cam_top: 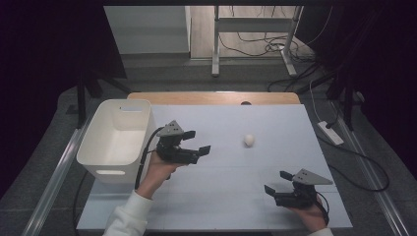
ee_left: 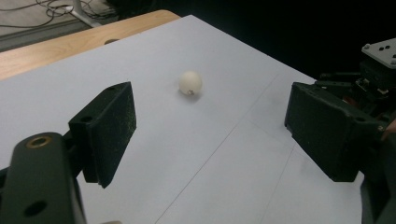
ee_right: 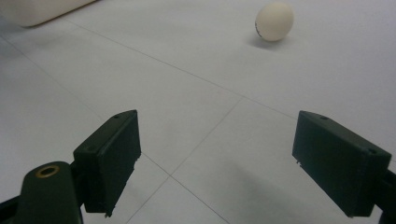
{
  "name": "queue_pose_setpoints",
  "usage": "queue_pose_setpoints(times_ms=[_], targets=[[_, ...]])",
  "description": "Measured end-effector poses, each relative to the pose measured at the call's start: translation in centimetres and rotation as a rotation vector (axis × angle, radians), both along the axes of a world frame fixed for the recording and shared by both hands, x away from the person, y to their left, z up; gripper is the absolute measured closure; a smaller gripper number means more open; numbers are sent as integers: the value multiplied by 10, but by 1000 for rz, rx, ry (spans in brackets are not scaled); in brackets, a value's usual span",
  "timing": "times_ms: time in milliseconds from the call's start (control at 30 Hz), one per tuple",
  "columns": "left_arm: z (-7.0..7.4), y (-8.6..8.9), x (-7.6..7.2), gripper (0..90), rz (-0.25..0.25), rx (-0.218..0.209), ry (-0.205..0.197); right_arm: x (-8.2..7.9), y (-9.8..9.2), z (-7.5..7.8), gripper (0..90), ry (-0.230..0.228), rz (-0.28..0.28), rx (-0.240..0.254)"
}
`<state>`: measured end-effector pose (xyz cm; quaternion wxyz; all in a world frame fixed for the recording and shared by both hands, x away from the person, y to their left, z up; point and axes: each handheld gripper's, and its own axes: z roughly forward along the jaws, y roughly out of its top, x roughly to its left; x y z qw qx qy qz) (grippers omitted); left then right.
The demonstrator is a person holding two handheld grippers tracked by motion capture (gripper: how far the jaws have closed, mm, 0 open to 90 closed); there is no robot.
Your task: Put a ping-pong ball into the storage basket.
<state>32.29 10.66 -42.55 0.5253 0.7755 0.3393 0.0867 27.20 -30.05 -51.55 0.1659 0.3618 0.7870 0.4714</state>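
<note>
Gaping wide and empty, left gripper [cam_top: 196, 142] facing white ball [cam_top: 249, 140], right gripper [cam_top: 275, 183] likewise, bin [cam_top: 118, 142] possibly empty.

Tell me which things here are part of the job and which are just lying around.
Part of the job:
- white ball on the table, apart from both grippers
- left gripper, jaws open, pointed at the ball
- white bin, a likely place for the ball

Lying around:
- right gripper, open, idle
- power strip and cables on the floor
</note>
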Motion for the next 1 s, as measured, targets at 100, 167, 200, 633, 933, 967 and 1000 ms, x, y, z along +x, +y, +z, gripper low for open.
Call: queue_pose_setpoints(times_ms=[100, 167, 200, 633, 933, 967, 1000], targets=[[-1, -3, 3, 179, -7, 5, 6, 1, 0, 0, 154, 0, -4, 1], [-3, -5, 6, 179, -10, 5, 10, 1, 1, 0, 153, 2, -7, 0], [-4, -5, 7, 179, -11, 7, 11, 1, 2, 0, 154, 3, -5, -1], [-12, -16, 13, 181, 3, 49, 0, 2, 11, 0, 154, 3, 22, -10], [-24, -33, 25, 183, -2, 63, 11, 3, 8, -1, 154, 2, 25, -8], [-25, -35, 26, 183, -3, 65, 12, 3, 8, 0, 154, 1, 25, -8], [-27, -37, 27, 183, -4, 66, 13, 3, 8, 0, 154, 0, 26, -5]])
